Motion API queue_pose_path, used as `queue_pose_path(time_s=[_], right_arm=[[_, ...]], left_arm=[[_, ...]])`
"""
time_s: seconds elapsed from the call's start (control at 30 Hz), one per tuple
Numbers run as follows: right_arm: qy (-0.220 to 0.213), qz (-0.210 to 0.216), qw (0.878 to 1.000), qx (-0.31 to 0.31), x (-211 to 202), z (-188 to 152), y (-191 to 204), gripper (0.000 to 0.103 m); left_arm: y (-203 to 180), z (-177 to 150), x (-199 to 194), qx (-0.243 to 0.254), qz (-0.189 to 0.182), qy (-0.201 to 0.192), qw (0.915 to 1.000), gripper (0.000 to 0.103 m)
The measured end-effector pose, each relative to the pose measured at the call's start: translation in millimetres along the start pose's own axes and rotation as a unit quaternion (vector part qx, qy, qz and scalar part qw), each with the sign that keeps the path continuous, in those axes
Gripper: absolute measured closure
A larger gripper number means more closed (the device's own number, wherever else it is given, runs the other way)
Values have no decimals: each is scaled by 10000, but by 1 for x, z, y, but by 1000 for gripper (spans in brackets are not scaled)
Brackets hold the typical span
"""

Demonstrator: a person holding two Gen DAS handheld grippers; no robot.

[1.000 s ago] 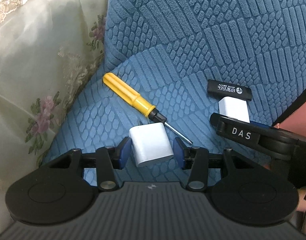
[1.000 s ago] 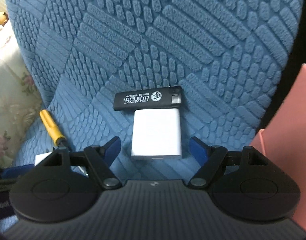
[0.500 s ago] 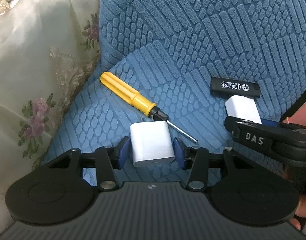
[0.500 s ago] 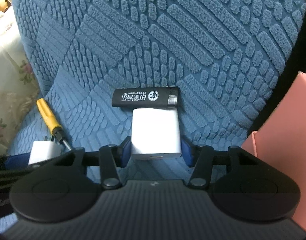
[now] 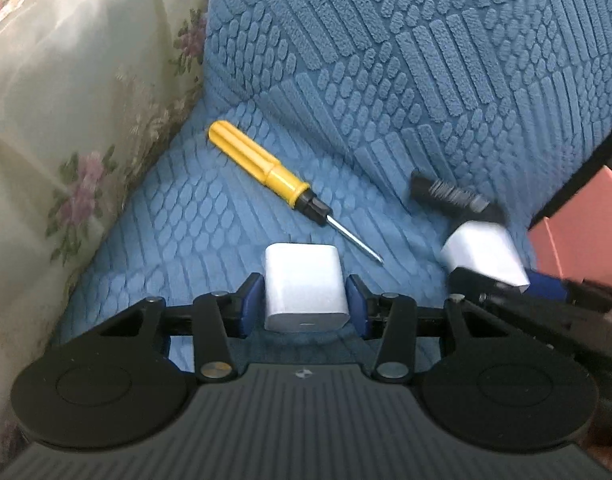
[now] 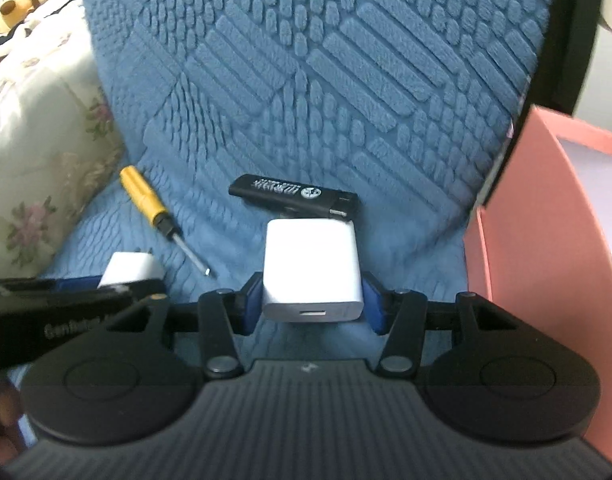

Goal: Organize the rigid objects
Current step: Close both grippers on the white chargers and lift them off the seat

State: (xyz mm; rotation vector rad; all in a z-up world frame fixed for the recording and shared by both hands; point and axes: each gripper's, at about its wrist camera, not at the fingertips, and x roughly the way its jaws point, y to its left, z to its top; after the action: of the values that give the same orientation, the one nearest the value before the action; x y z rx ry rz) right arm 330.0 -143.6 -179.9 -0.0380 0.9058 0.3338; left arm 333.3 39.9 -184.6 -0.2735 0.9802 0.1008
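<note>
Both tongs have closed since a second ago: the left tongs (image 5: 305, 304) now clench one white charger (image 5: 303, 288), the right tongs (image 6: 312, 300) the other charger (image 6: 312, 270), each held just above the blue seat (image 5: 209, 240). To do this well, lift straight up, keep the grips firm, clear the lighter (image 6: 293, 196) and screwdriver (image 5: 265, 172), then probably carry to the pink box (image 6: 546, 220).

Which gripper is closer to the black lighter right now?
Right. The right gripper, shut on a white charger, sits just in front of the black lighter; the left gripper is farther away, beyond the yellow screwdriver.
</note>
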Motion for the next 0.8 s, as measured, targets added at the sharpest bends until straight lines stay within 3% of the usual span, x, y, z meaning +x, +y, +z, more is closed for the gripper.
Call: queue_pose_path(time_s=[0.8], right_arm=[[201,-208,9995,-123,-83,-94,32,50]], left_arm=[[6,-73,-56,-33,-491,312,9983,53]])
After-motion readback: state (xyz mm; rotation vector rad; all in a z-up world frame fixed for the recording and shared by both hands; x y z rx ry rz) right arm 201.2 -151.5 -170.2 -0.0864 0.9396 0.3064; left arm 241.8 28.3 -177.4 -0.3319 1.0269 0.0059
